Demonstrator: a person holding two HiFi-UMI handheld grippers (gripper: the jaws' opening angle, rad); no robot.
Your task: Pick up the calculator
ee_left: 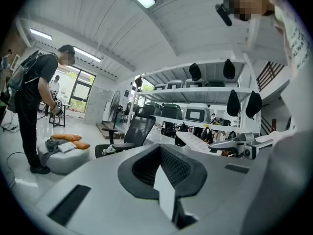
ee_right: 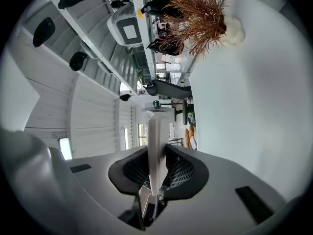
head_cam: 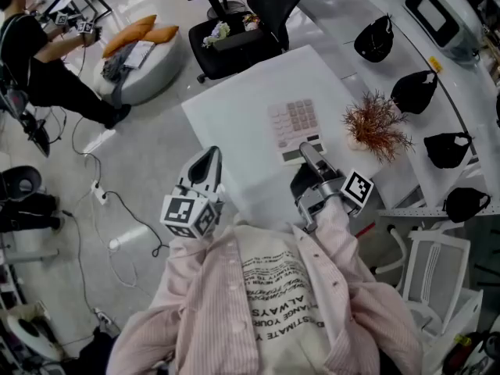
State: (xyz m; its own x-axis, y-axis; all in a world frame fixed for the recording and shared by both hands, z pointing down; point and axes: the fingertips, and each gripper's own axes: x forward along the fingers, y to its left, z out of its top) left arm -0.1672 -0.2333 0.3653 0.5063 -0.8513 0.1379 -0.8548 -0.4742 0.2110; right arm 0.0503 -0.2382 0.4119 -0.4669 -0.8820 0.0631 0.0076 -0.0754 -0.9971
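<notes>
Now gripping calculator (head_cam: 295, 128) in right gripper (head_cam: 310, 154), jaws clamped on its display end, keypad end sticking out away from the body. Seen edge-on in right gripper view as a thin white slab between the pads, clear of table (head_cam: 226, 116), with a gap between the two. Held keys-up in head view, over the table's near right part. Just right of it, on the table, dried plant (head_cam: 376, 125), not touching. Holding left gripper (head_cam: 209, 161) just off the table's near left edge, jaws together, nothing between them in left gripper view. Pointing both grippers forward, marker cubes back toward pink shirt (head_cam: 273, 303), well apart from each other. Beyond the table, black chair (head_cam: 251, 14). At right, along white shelf (head_cam: 336, 14), several black caps (head_cam: 412, 92), plus a white box-like device (head_cam: 437, 10) toward the far end. Far left on floor (head_cam: 148, 155), grey beanbag (head_cam: 148, 80) with orange cushions (head_cam: 137, 33) on top, and near it a person (head_cam: 35, 61) in black. Across the floor, loose cables (head_cam: 117, 201).
</notes>
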